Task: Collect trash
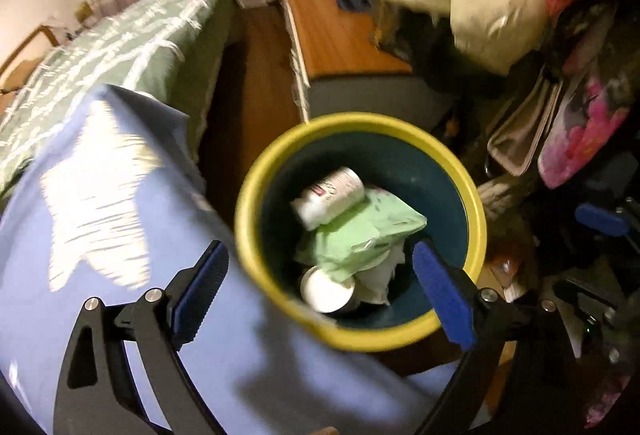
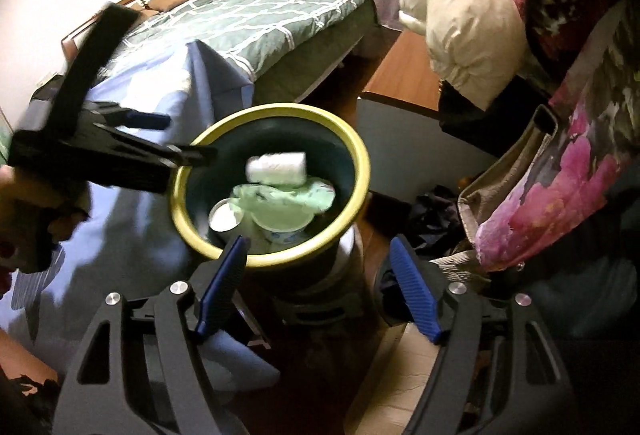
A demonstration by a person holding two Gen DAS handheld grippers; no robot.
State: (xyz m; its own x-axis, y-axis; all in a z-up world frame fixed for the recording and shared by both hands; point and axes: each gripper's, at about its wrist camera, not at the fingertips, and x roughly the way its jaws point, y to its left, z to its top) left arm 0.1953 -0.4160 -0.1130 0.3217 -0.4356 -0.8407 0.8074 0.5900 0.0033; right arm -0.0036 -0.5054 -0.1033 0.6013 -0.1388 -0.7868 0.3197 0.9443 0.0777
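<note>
Left wrist view first: I see my left gripper (image 1: 316, 275) spread wide over the trash bin (image 1: 256, 203), a dark bucket with a yellow rim, and nothing sits between the blue pads (image 1: 442, 299). Inside the bin lie a white paper cup (image 1: 330, 197) on its side, a crumpled green wrapper (image 1: 360, 231) under it, and a round white container (image 1: 326, 289) near the front wall. The bin stands against a table under a blue cloth (image 1: 100, 235), with a bed in a green quilt (image 1: 132, 51) behind. This picture is smeared, so the smaller scraps under the wrapper I can't identify.

Right wrist view: my right gripper (image 2: 318, 287) stands open and empty just in front of the bin's near rim (image 2: 280, 259). From the left, the other gripper reaches over the bin's edge, the white cup (image 2: 276, 167) apparently just below it.
</note>
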